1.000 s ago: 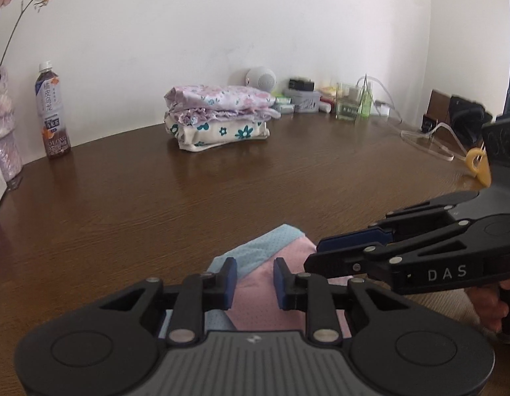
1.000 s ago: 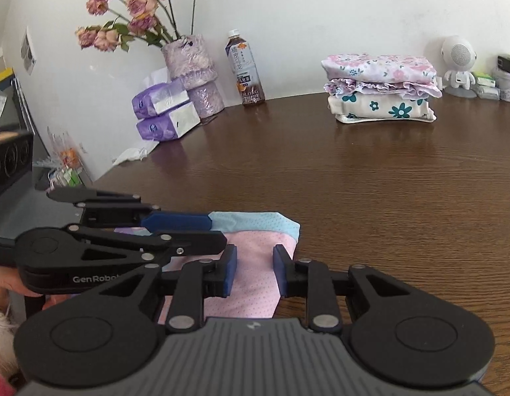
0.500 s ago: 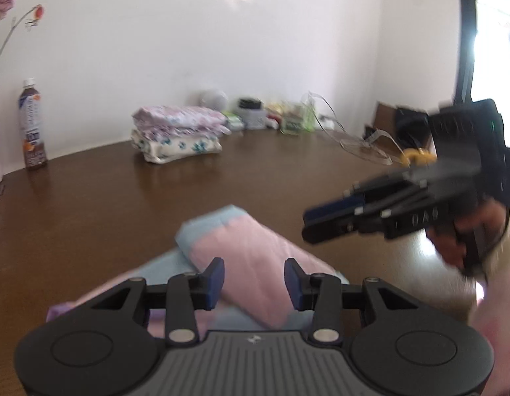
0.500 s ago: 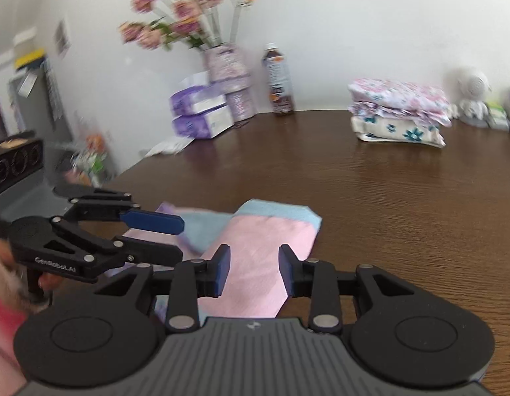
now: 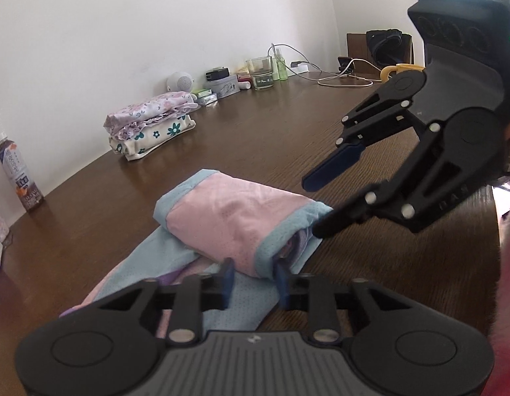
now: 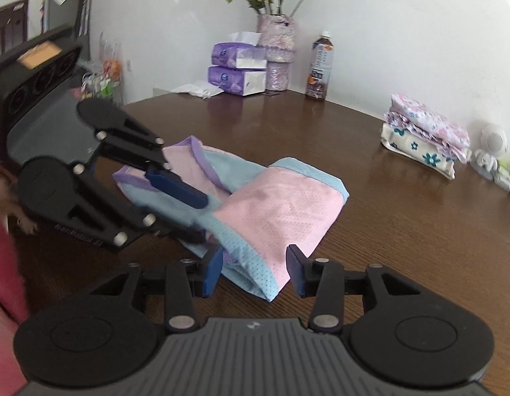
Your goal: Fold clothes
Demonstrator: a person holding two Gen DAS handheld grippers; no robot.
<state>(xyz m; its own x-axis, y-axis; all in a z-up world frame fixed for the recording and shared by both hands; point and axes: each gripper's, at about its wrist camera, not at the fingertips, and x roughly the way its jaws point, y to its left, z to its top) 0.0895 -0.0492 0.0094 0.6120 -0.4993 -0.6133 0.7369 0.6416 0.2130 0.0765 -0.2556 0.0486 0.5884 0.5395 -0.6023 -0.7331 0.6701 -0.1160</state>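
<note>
Comparing w/ 1 s ago: both grippers were low over the flat garment w/ fingers nearly shut; now both are backed off and spread, and the pink mesh garment w/ light-blue and purple trim [image 5: 235,217] lies w/ its pink panel doubled over into a thick roll-like fold. Judgement: one fold just released, garment not yet compact, blue/purple tail still sticks out on the left, so prob another fold or tidy-up remains.

Left to right on the dark brown wooden worktop [image 5: 288,132]: brown drink bottle w/ white cap [image 5: 15,175] far left by the wall; stack of folded floral clothes [image 5: 149,125] mid-back, well apart from the work garment; garment itself near the front edge.

Left gripper [image 5: 251,277]: level, pointing fwd, fingers moderately open, nothing held; tips sit at the near end of the folded roll, apparently straddling its blue hem, contact unclear. Seen from the right view it angles down toward the blue tail.

Right gripper [image 6: 253,272]: fingers wide open, empty, straddling the near corner of the fold w/o pinching. From the left view it tilts down-left, lower finger tip just beside or touching the blue hem, cannot tell which. Person's hand partly visible behind it.
</note>
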